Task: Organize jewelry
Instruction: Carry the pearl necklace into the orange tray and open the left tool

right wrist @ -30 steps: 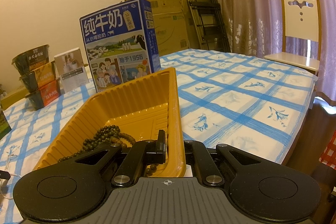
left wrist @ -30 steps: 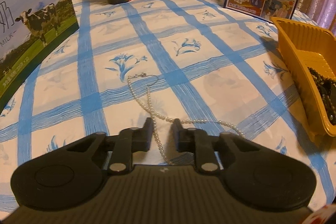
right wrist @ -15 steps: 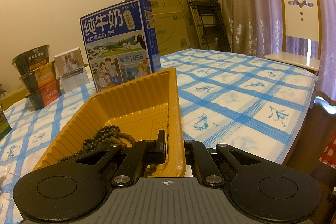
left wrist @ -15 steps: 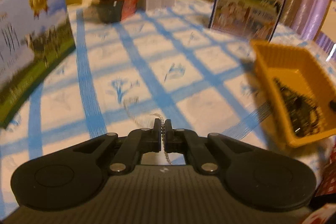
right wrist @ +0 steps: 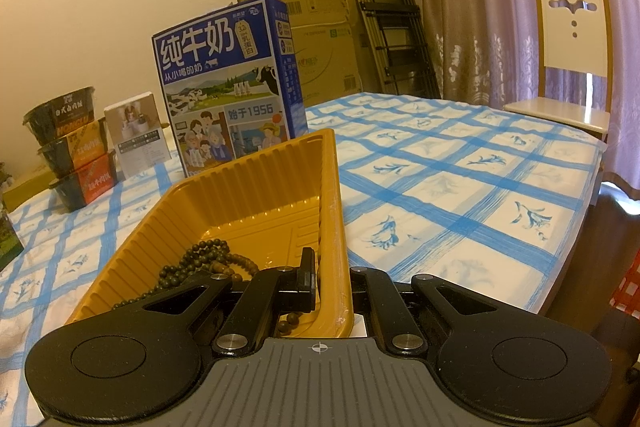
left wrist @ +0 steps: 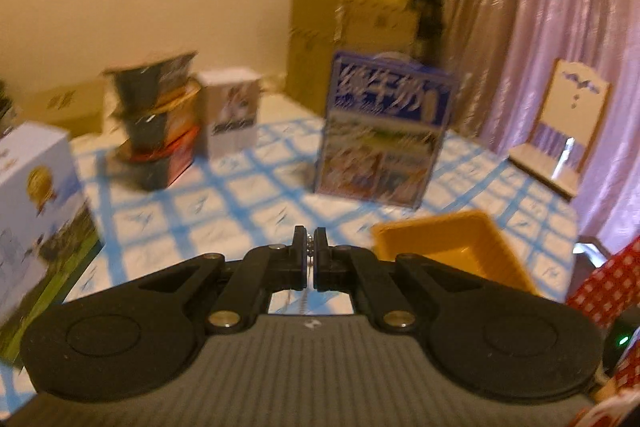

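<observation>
The left claw (left wrist: 308, 241) is clamped on a pearl necklace (left wrist: 305, 297), whose beads show in the slit between the pads and hang down in a thin strand just below them, clear of the counter (left wrist: 256, 195) with its blue-checked cloth (this view is blurred). Beyond and to the right of that claw sits the orange tray (left wrist: 452, 243), and farther off stands the blue milk carton (left wrist: 384, 127).

The right claw (right wrist: 332, 281) is pinched on the near right wall of the orange tray (right wrist: 256, 187), one finger (right wrist: 307, 277) inside the tray and the other hidden behind the wall. A dark wooden bead string (right wrist: 200, 265) lies heaped in the tray's near end, beside the inner finger. The stacked noodle bowls (right wrist: 70, 155) stand at the far left.
</observation>
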{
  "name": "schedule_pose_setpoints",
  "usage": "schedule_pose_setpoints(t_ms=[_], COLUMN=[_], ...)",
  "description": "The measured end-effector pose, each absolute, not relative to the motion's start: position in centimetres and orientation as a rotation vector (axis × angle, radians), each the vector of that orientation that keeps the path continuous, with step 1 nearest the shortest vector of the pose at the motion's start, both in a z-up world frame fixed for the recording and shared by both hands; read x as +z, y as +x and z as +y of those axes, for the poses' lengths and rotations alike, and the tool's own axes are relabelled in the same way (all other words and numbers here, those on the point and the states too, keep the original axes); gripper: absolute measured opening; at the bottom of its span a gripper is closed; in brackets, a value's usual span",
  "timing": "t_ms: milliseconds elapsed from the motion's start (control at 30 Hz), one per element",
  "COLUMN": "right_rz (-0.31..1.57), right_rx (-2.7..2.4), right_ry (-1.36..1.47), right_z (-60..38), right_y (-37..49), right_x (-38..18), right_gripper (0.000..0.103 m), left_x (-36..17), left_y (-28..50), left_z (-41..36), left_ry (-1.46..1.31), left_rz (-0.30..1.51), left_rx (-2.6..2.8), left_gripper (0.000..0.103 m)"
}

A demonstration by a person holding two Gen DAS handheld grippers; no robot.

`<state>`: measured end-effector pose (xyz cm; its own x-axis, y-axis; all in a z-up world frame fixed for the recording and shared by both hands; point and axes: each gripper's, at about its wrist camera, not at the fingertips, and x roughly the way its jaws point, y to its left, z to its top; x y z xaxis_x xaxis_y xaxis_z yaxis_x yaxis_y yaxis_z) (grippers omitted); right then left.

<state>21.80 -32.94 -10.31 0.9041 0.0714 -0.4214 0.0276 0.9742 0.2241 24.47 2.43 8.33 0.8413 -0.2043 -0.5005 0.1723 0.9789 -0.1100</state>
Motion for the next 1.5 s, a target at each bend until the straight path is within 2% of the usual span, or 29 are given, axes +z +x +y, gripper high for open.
schedule_pose_setpoints(t_ms=[300,467,733,1033,1200,1500], right_rz=[0.442,0.442,0.44,0.439,0.442,0.443], right_rx=[0.022,0.023,0.027,0.026,0.024,0.023], right_ry=[0.229,0.229,0.235,0.233,0.232,0.23], right_z=[-32.9,-33.0,-32.9,-32.8,-32.6,-32.4], right_y=[21.8,22.0,22.1,22.2,22.4,22.5], right_x=[-10.3,-10.4,-10.4,-10.3,-10.3,-10.4], right_gripper=[0.006,0.006,0.006,0.006,0.006,0.006], left_x=[12.1,12.1,8.3,0.1,-2.6,-3.3], left_y=[27.5,29.0,32.0,32.6,33.1,32.6], left_z=[-4.1,-8.3,-13.2,-14.7,-13.0,-10.0], left_ry=[-0.095,-0.13,-0.238,-0.232,-0.238,-0.189], left_rz=[0.441,0.43,0.558,0.799,0.858,0.836], left_rx=[-0.4,-0.501,-0.602,-0.629,-0.539,-0.439], left_gripper=[0.001,0.001,0.001,0.002,0.016,0.02])
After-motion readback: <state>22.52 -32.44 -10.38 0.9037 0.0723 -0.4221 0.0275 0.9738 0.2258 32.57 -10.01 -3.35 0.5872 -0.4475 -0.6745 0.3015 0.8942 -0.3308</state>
